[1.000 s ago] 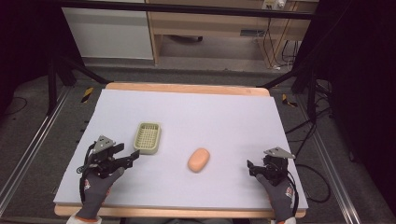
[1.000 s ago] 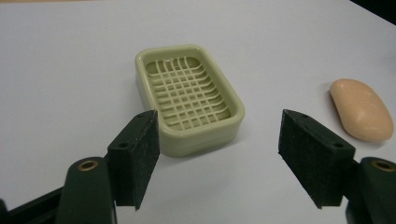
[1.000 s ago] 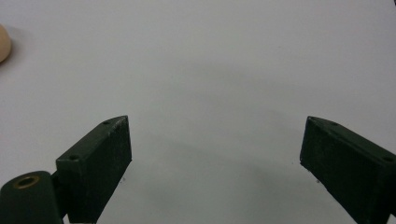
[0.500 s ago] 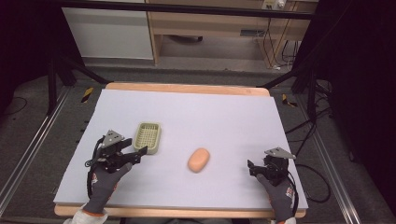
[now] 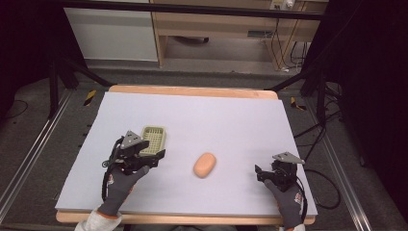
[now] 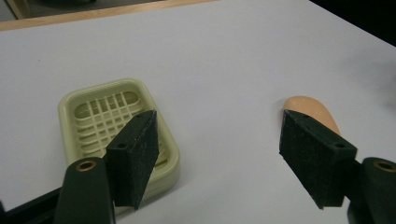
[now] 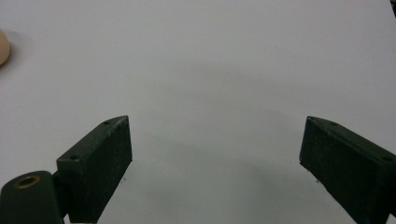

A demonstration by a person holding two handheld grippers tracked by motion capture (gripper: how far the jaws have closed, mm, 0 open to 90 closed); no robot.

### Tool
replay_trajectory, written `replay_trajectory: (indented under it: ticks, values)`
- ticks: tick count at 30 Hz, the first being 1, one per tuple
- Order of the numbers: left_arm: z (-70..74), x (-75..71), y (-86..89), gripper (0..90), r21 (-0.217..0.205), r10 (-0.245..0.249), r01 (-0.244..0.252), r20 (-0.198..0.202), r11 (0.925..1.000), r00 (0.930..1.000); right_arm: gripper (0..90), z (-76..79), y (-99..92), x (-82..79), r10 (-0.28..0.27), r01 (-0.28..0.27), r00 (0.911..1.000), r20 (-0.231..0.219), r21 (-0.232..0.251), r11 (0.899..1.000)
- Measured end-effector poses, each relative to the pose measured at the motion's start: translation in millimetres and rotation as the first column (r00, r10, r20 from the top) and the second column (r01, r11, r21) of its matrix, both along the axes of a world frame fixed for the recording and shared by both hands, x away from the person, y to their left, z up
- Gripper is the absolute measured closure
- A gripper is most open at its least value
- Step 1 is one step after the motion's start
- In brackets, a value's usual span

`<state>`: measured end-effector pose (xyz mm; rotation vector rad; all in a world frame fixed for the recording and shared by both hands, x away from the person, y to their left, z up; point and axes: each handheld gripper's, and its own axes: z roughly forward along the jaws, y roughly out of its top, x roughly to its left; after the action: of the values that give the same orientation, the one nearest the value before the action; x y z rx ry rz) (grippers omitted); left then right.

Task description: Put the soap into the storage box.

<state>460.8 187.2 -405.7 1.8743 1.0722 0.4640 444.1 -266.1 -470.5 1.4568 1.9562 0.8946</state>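
place: lab | cues: dark curtains point(image 5: 370, 72); cables point(image 5: 288, 53); rails point(image 5: 29, 159); white table point(image 5: 231, 120)

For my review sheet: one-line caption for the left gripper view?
Left gripper, jaws open with nothing between them, above the white table, between a pale green soap dish and an orange soap bar.

A pale grey sheet point(image 5: 231, 120) covers the desk point(image 5: 192, 90), whose wooden edge shows along the far side. Beyond it stand a wooden shelf unit point(image 5: 216, 29) and a white cabinet point(image 5: 110, 33), and cables point(image 5: 327, 139) trail over the dark floor at the right.
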Motion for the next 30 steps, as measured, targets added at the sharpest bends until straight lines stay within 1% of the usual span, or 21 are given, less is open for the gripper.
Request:
replay_trajectory:
  ticks: [6,7,9,13,15,16,17,18,19,20,21,26,30]
  values:
    - [1.8,1.4,-9.2,27.9,0.0,-0.017,0.017,0.0,0.9999,0.9999,10.1,0.1,0.5,-0.1,0.0,0.0,1.0,-0.002,0.006,1.0]
    - [2.5,1.8,-12.5,27.9,0.005,-0.023,0.023,0.0,0.9997,0.9997,10.3,0.1,0.8,-0.4,-0.001,0.001,1.0,-0.003,0.004,1.0]
    - [2.9,1.9,-13.8,27.9,0.012,-0.026,0.026,0.002,0.9996,0.9997,10.6,0.0,0.9,-0.5,-0.001,0.001,1.0,-0.004,0.003,1.0]
    - [3.7,3.7,-21.3,27.9,0.01,-0.035,0.035,0.002,0.9994,0.9994,11.3,-0.4,1.2,-0.1,-0.001,0.001,1.0,-0.005,-0.001,1.0]
    - [3.7,4.2,-23.2,27.9,0.01,-0.037,0.037,0.002,0.9993,0.9993,11.6,-0.4,1.4,-0.2,-0.001,0.001,1.0,-0.006,0.0,1.0]
    - [3.8,4.9,-26.1,27.8,0.018,-0.044,0.044,0.0,0.9989,0.999,11.7,-0.5,1.5,-0.2,-0.001,0.001,1.0,-0.006,0.0,1.0]
    - [3.8,4.9,-26.1,27.8,0.018,-0.044,0.044,0.0,0.9989,0.999,11.7,-0.5,1.5,-0.2,-0.001,0.001,1.0,-0.006,0.0,1.0]
    - [3.7,5.5,-30.6,27.8,0.017,-0.048,0.048,-0.001,0.9987,0.9988,11.9,-0.6,1.8,0.0,0.0,0.0,1.0,-0.007,0.003,1.0]
    - [3.7,5.5,-30.6,27.8,0.017,-0.048,0.048,-0.001,0.9987,0.9988,11.9,-0.6,1.8,0.0,0.0,0.0,1.0,-0.007,0.003,1.0]
    - [3.7,5.7,-33.4,27.8,0.016,-0.053,0.053,-0.001,0.9985,0.9986,12.3,-0.8,1.4,0.0,0.006,-0.006,1.0,-0.006,-0.003,1.0]
    - [3.8,5.8,-35.4,27.7,0.018,-0.057,0.057,0.0,0.9982,0.9983,12.5,-0.5,2.2,-0.2,0.003,-0.003,1.0,-0.008,0.006,1.0]
    - [2.1,7.7,-47.0,27.7,0.026,-0.08,0.08,-0.007,0.9964,0.9968,13.5,-0.2,2.1,-0.3,0.011,-0.011,0.9999,-0.008,0.002,1.0]
    - [0.9,8.9,-51.3,27.7,0.023,-0.087,0.087,-0.011,0.9959,0.9962,13.5,-0.3,3.3,-0.4,0.018,-0.018,0.9998,-0.008,0.002,1.0]
